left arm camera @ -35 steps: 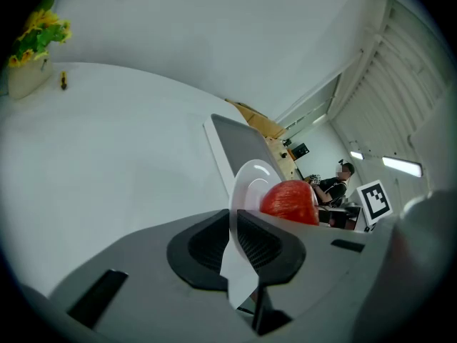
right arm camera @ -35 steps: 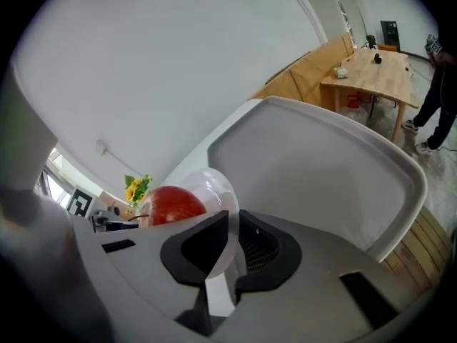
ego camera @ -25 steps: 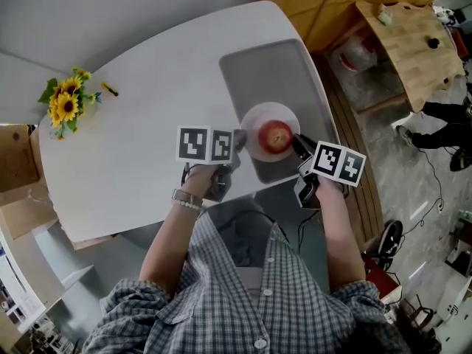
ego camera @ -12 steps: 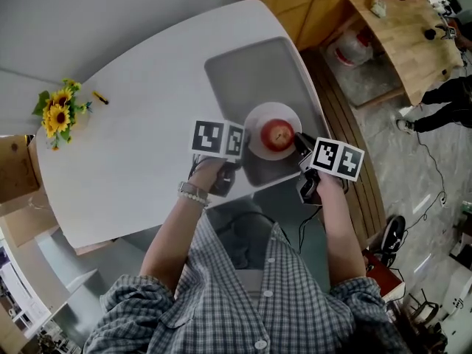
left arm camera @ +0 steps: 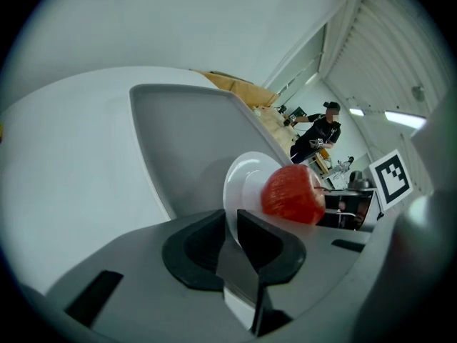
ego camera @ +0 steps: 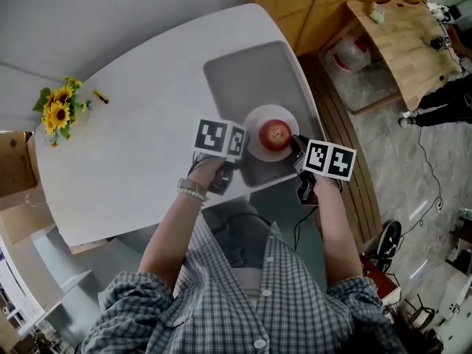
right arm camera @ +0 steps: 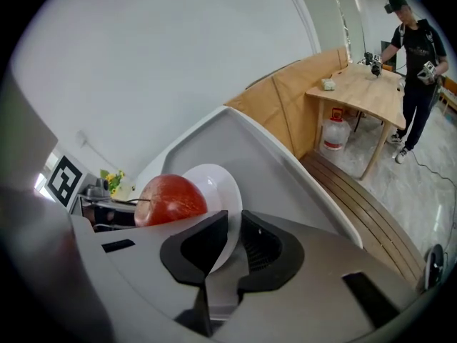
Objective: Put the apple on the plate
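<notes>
Red and glossy, the round apple [ego camera: 276,134] was seen resting in the middle of the small white round plate [ego camera: 257,127], so the placing itself was judged to be done. The plate was held from two opposite sides. The left hand-held gripper [left arm camera: 232,231] was clamped on one edge of the rim, and the right hand-held gripper [right arm camera: 230,243] was clamped likewise on the edge across from it. The apple thus lay straight ahead of each pair of jaws, between the two, with neither hand-held gripper clearly nearer (the right perhaps slightly). The plate was positioned over the grey rectangular tray [ego camera: 243,72] on the white desk [ego camera: 133,124]. Whether it rested on the tray or was held just above it could not be told. In the head view the jaw tips were largely covered by the marker cubes [ego camera: 220,139].
</notes>
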The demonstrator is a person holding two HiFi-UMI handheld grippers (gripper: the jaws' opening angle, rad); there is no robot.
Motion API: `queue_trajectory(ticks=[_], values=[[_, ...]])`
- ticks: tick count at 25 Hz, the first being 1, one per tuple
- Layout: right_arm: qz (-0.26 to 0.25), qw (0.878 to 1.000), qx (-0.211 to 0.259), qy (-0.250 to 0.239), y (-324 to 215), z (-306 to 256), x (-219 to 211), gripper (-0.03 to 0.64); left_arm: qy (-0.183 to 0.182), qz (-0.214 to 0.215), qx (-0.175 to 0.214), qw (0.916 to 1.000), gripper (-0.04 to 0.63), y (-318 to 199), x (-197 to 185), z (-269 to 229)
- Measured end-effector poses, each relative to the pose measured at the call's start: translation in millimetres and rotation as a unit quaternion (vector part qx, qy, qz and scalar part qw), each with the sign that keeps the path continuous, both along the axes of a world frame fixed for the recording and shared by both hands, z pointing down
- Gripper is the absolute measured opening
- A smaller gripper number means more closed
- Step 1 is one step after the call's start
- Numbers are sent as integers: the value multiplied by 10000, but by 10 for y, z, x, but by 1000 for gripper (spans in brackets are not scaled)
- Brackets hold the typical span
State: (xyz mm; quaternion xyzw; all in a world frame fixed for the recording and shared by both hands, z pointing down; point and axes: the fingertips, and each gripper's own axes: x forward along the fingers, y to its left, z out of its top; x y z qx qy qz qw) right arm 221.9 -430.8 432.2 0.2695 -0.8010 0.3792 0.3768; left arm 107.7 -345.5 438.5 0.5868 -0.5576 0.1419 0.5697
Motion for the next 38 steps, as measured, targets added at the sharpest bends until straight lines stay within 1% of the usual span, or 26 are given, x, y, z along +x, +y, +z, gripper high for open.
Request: queue_trajectory(ticks=[5, 7, 12, 16, 18, 22, 25, 27, 29, 30, 32, 34, 38], values=[[-69, 9998, 133, 124, 8, 17, 5, 58, -81, 18, 21, 10000, 43, -11, 0, 14], [-57, 9998, 154, 102, 2, 16, 7, 58, -90, 2, 47, 9999, 43, -10, 0, 10], [-16, 9998, 186, 2, -13, -22, 55, 58, 17, -20, 159, 9999, 91, 14, 65, -41], [131, 9994, 294, -126, -53, -103, 76, 58, -60, -204, 260, 9994, 91, 80, -17, -108], [230, 9985, 456, -194, -70, -187, 108, 58, -52, -235, 342, 9991, 91, 137, -50, -189], [264, 9937, 1018, -392, -61, -438, 154, 57, 68, -387, 689, 9968, 82, 234, -124, -436], [242, 9885, 1391, -546, 37, -626, 146, 43, 167, -468, 932, 9944, 36, 344, -192, -615], [249, 9843, 1555, -793, 105, -790, 119, 38, 147, -474, 1119, 9925, 26, 406, -213, -745], [243, 9790, 1738, -1034, 148, -968, 92, 35, -7, -489, 1406, 9889, 18, 442, -235, -901], [224, 9760, 1860, -1112, 170, -1055, 82, 35, -118, -504, 1618, 9855, 12, 468, -251, -998], [172, 9701, 2128, -1151, 217, -1217, 81, 35, -305, -514, 2083, 9762, 11, 547, -268, -1214], [112, 9646, 2390, -1112, 258, -1369, 93, 35, -413, -528, 2446, 9673, 11, 639, -281, -1413], [-83, 9518, 2810, -1228, 337, -1682, 30, 35, -591, -648, 2877, 9537, 9, 770, -348, -1740]])
